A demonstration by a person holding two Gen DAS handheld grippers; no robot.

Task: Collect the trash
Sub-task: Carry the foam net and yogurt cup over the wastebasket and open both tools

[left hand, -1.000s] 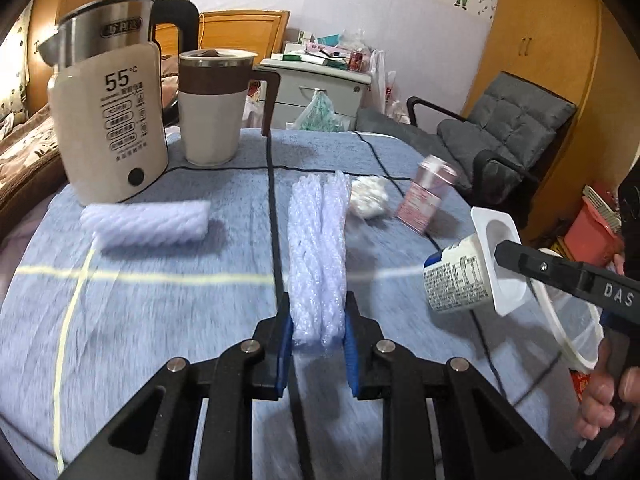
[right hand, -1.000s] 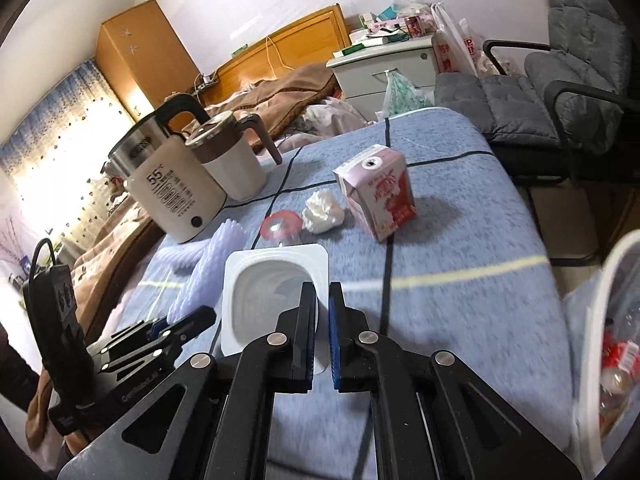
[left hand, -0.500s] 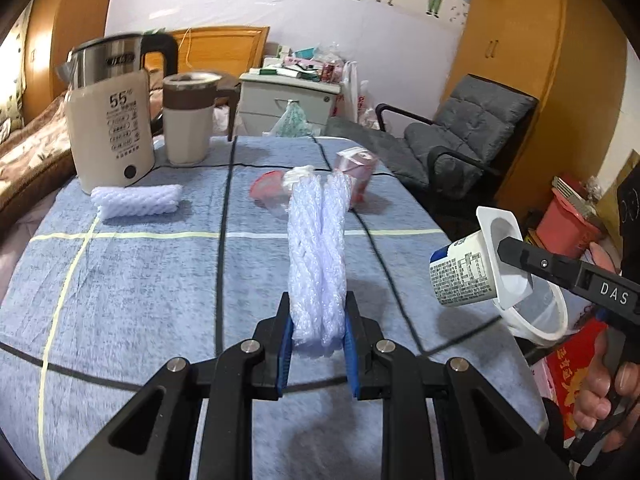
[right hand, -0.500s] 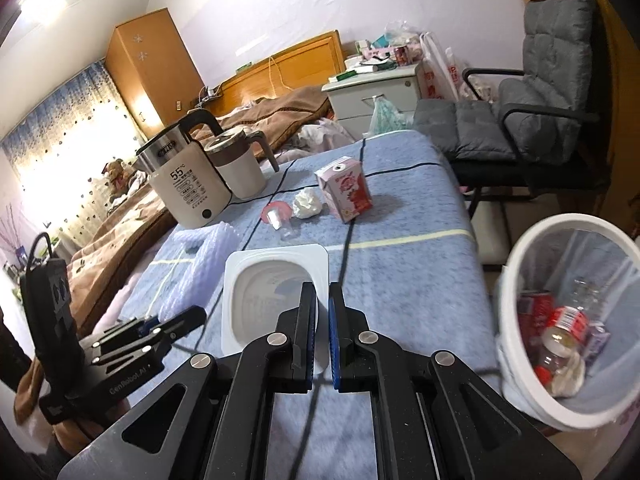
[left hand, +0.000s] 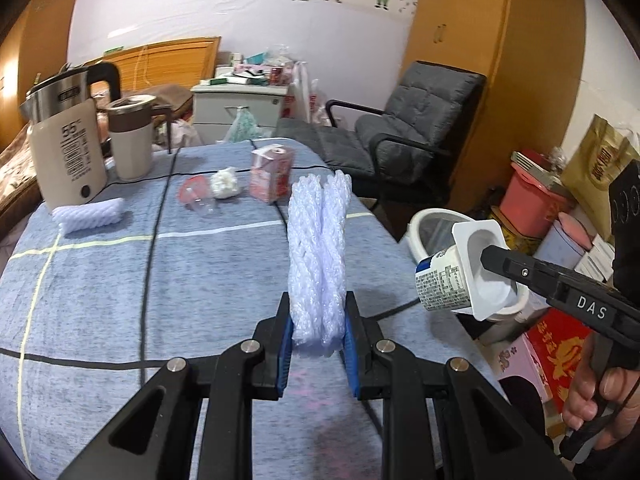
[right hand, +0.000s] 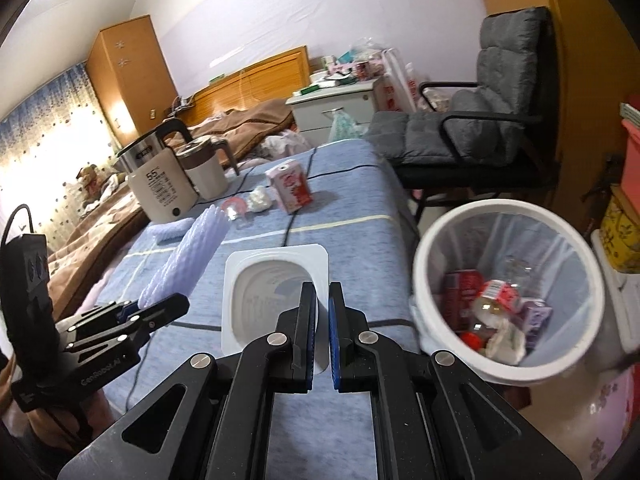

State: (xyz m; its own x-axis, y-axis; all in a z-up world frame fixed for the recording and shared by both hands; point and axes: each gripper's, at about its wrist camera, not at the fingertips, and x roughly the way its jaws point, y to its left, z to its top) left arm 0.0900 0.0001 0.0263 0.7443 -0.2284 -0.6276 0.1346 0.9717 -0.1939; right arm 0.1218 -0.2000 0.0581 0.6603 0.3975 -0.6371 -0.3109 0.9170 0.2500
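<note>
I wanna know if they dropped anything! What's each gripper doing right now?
Left gripper: shut on the white foam net.
Right gripper: shut on the yogurt cup rim.

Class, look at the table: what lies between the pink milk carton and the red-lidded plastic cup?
A crumpled white tissue lies between the pink milk carton and the red-lidded plastic cup; both wrist views show it.

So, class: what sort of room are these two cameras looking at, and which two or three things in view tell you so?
Most likely a lived-in bedroom at home. A bed with a wooden headboard and brown bedding stands behind the cloth-covered table, a wardrobe stands in the corner, and a cluttered bedside cabinet sits beside the bed.
</note>
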